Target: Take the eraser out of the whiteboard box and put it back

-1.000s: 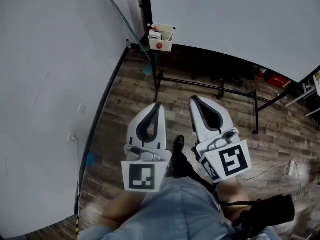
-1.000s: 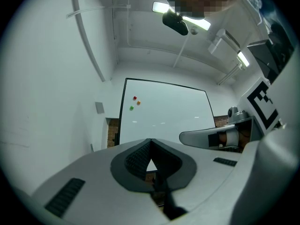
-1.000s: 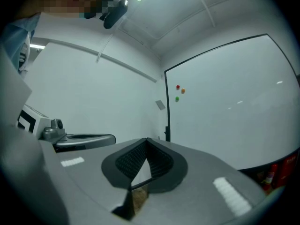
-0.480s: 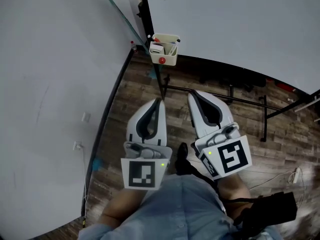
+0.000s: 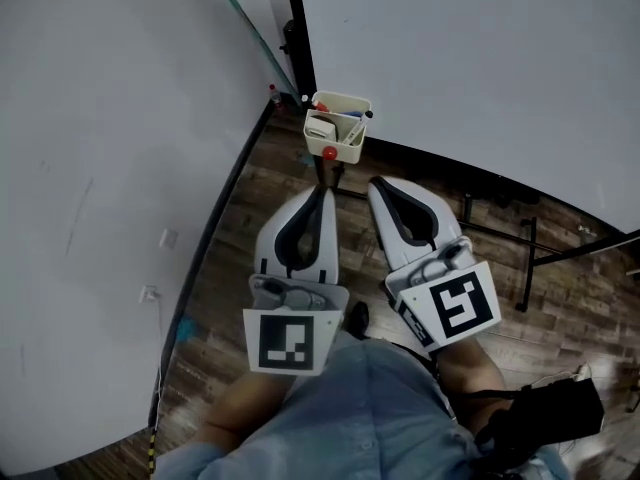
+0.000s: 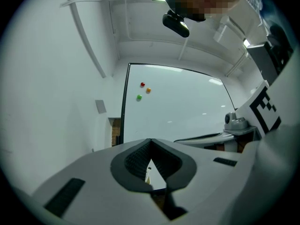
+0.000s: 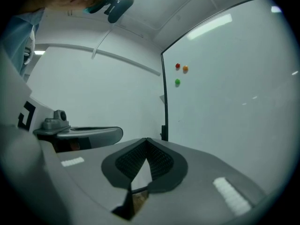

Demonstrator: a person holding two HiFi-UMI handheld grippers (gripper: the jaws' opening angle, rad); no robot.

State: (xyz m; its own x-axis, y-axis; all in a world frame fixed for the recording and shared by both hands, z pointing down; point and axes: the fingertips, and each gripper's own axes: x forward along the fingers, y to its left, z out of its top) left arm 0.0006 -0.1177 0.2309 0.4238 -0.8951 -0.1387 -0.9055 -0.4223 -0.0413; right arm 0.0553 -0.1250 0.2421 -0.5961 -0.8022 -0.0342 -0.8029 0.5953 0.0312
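Observation:
A cream whiteboard box (image 5: 337, 126) hangs at the lower left corner of the whiteboard (image 5: 470, 58), with a red knob on its front. Inside it lie the eraser (image 5: 321, 127), white-topped, and some markers. My left gripper (image 5: 321, 190) and right gripper (image 5: 377, 182) are held side by side just below the box, pointing toward it, a short way off. Both are shut with nothing between their tips. In the left gripper view the left gripper (image 6: 150, 141) faces the whiteboard (image 6: 187, 107); the right gripper (image 7: 146, 141) faces it too.
The whiteboard stands on a black metal frame (image 5: 500, 238) with floor bars over the wooden floor (image 5: 240, 228). A white wall (image 5: 110, 168) is on the left. Three coloured magnets (image 6: 142, 91) stick to the board. The person's legs fill the bottom of the head view.
Both grippers and the person have moved toward the whiteboard; the box now sits lower in the head view and much nearer the gripper tips. Both grippers stay shut.

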